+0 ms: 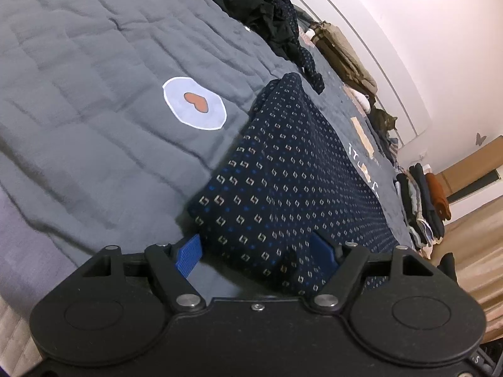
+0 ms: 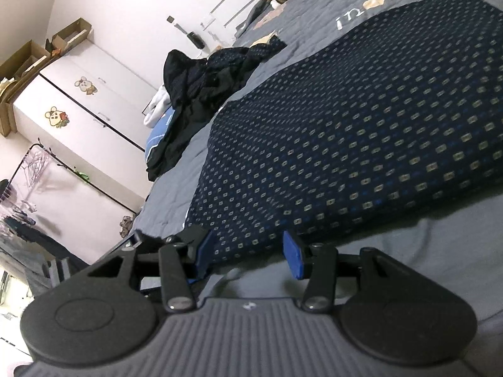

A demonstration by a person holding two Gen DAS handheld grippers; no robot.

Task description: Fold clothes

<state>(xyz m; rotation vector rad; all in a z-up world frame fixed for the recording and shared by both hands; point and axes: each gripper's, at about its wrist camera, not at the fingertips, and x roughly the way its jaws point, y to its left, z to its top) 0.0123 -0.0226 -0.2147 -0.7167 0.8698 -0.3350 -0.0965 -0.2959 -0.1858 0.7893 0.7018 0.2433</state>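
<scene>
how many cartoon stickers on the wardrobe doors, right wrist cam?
2: upper sticker on the far wardrobe door, lower sticker on the nearer door. More may sit outside the frame.

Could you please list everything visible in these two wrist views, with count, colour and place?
patterned garment: one, navy with small beige and blue motifs, spread flat on the bed
quilt: one, grey, covering the bed
heart patch: one, orange on a pale oval, on the quilt
clothes heap: one, black and navy, at the far side of the bed
folded stack: one, dark, pale and rust pieces, at the bed's edge
wardrobe: one, white with cartoon stickers, against the wall
cardboard boxes: several, brown, on top of the wardrobe
left gripper: black, blue pads, open, astride the garment's near corner
right gripper: black, blue pads, open at the garment's edge
</scene>
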